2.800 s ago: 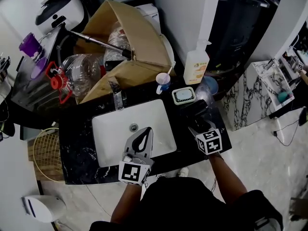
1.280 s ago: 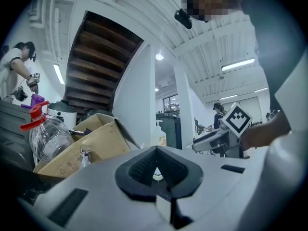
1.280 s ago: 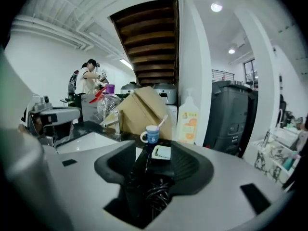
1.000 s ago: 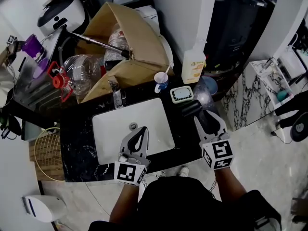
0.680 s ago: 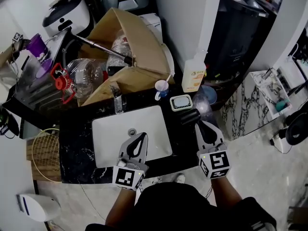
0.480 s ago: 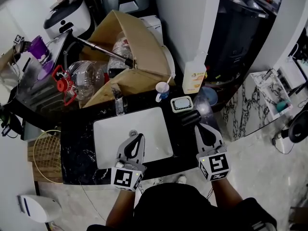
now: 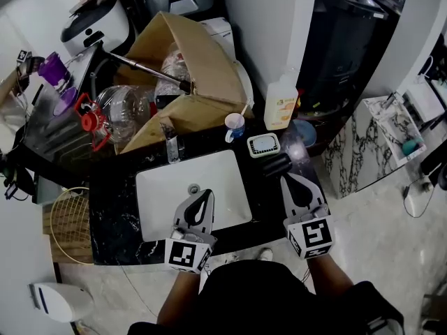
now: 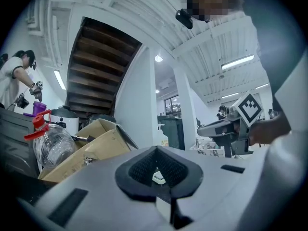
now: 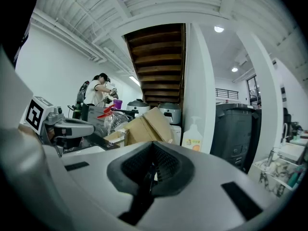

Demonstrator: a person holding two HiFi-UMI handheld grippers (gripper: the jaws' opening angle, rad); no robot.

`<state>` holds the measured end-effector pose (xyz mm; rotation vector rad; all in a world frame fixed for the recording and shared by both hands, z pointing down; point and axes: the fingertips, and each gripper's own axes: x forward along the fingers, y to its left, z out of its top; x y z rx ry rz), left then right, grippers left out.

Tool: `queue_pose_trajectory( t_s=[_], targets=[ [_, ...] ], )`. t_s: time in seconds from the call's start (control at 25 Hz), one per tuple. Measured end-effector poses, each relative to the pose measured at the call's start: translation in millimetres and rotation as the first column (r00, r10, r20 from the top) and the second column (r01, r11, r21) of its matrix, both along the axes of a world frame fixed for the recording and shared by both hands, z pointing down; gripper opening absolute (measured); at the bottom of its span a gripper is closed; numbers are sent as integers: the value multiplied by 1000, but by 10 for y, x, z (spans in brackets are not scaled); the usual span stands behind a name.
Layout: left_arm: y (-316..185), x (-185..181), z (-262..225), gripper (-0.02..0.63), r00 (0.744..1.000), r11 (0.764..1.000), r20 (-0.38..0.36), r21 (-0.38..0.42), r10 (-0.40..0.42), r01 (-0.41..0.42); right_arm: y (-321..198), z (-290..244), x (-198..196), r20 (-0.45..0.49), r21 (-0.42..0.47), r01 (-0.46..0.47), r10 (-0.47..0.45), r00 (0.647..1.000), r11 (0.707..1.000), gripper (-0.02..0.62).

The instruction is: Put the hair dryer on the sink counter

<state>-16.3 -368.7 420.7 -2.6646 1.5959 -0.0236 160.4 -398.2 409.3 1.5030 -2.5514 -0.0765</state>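
While both grippers hang over the near side of the black sink counter [image 7: 112, 208], the hair dryer [image 7: 274, 165] lies on the counter's right part, to the right of the white basin [image 7: 167, 194] and just near of a small white box [image 7: 263, 144]. It is a dark, short shape against the dark stone, so its outline is hard to make out. The right gripper [image 7: 288, 179] points at it from the near side, its tip just beside the dryer; whether they touch cannot be told. In the right gripper view the right gripper's [image 9: 153, 150] jaws are pressed together with nothing between them. The left gripper [image 7: 207, 195] is above the near edge of the basin, and in its own view the left gripper's [image 8: 155, 150] jaws are likewise closed and empty. On the far side of the counter stand a cup [image 7: 235, 125] and a soap bottle [image 7: 281, 102], with a faucet [image 7: 172, 145] at the basin's far rim. A cardboard box [image 7: 188, 61] and a clear water bottle [image 7: 115, 107] sit farther off to the left
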Motion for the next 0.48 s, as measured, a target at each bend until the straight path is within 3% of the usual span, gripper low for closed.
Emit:
queue_pose_trajectory(
  t_s=[0.48],
  targets=[
    [13, 130, 61, -6, 1000, 999, 3, -25, 20, -20, -25, 61, 103, 5, -13, -26, 26, 1000, 1000, -2]
  ],
)
